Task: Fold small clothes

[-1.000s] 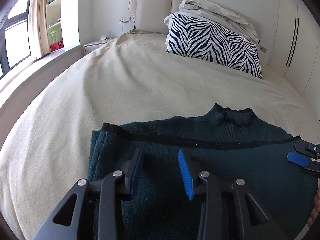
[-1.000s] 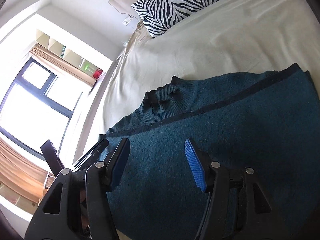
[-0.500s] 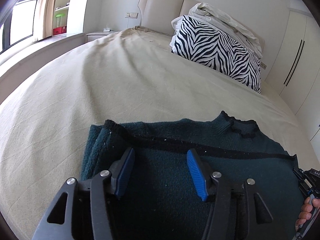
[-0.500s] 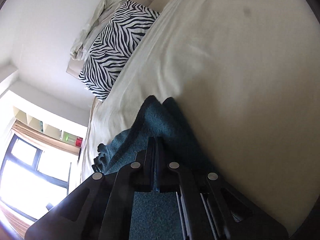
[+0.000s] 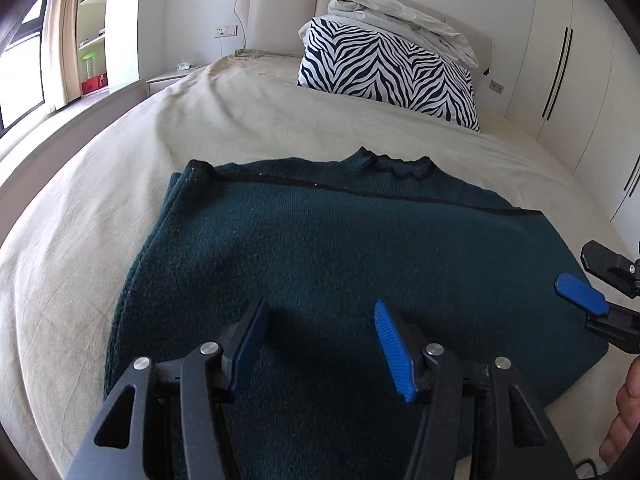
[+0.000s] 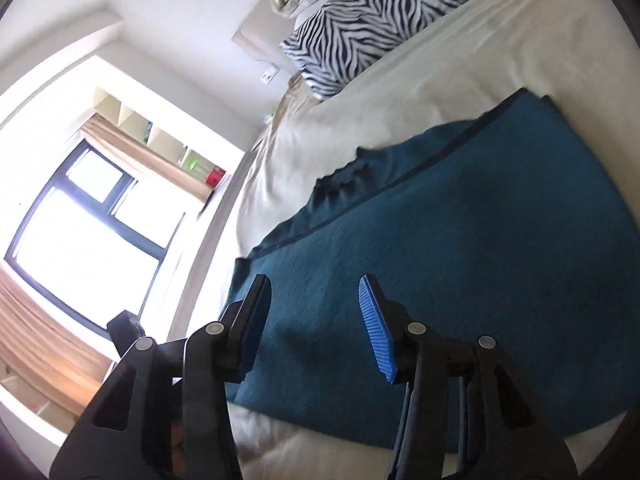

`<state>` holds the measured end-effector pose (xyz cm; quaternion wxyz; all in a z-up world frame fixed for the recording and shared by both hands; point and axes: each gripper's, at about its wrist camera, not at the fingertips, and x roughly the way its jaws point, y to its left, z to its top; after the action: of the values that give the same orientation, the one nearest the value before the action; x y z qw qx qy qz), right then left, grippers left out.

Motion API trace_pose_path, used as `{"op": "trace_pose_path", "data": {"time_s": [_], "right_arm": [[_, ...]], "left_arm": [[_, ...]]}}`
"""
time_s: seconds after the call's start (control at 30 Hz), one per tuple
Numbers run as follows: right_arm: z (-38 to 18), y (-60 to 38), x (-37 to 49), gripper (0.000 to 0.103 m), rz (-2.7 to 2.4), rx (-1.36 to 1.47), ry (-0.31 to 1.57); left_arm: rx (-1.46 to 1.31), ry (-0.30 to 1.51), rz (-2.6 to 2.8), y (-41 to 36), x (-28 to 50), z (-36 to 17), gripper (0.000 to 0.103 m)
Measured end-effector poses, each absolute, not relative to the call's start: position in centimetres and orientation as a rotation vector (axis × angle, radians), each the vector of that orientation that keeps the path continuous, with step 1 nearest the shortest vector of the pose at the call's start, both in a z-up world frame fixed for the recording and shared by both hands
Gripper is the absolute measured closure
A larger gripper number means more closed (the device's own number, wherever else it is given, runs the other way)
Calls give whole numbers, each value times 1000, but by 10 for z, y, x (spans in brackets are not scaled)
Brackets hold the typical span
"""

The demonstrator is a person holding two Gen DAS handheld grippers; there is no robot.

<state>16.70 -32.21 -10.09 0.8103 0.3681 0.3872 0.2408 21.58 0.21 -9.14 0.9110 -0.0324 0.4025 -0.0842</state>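
Observation:
A dark teal knitted sweater (image 5: 340,248) lies flat and folded on the beige bed, its collar (image 5: 400,162) at the far edge and a black seam across it. My left gripper (image 5: 320,344) is open and empty, just above the sweater's near part. My right gripper (image 6: 316,320) is open and empty over the sweater (image 6: 460,240) near its left edge. The right gripper also shows at the right edge of the left wrist view (image 5: 592,280).
The beige bed sheet (image 5: 260,120) spreads all around the sweater. A zebra-print pillow (image 5: 388,68) with a pale folded blanket (image 5: 400,8) on it stands at the headboard. White wardrobe doors (image 5: 568,60) are on the right, a window (image 6: 88,232) and shelves on the left.
My right gripper was shut on the sweater's edge half a second ago; it has let go, opened and swung back over the sweater. My left gripper has stayed open and pulled back a little.

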Motion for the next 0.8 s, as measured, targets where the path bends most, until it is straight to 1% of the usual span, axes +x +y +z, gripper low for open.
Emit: {"op": "trace_pose_path", "data": {"time_s": [0.1, 0.13, 0.17, 0.23, 0.37, 0.43, 0.57, 0.67, 0.7, 0.73, 0.8], "right_arm": [[-141, -296, 161, 58, 563, 794, 976], [-152, -303, 154, 65, 538, 806, 972], [-158, -315, 151, 78, 535, 858, 958], [-161, -348, 142, 78, 483, 969, 902], [-149, -424, 125, 78, 248, 975, 804], [-139, -451, 109, 78, 132, 979, 764], [-113, -461, 90, 70, 35, 947, 708], [-94, -423, 99, 70, 186, 898, 734], [-90, -402, 107, 68, 246, 870, 759], [-88, -372, 127, 57, 297, 855, 778], [-92, -342, 140, 56, 376, 843, 816]], "left_arm": [[-43, 839, -158, 6, 203, -99, 44], [-7, 851, -148, 4, 202, -101, 43], [17, 856, -147, 3, 202, -104, 42], [19, 856, -149, 4, 202, -106, 42], [26, 852, -148, 4, 201, -109, 41], [20, 849, -149, 4, 200, -109, 41], [19, 849, -150, 4, 201, -109, 41], [14, 848, -153, 5, 201, -109, 41], [9, 848, -155, 5, 201, -109, 41], [5, 848, -157, 6, 202, -109, 41], [-1, 847, -161, 7, 202, -109, 41]]}}
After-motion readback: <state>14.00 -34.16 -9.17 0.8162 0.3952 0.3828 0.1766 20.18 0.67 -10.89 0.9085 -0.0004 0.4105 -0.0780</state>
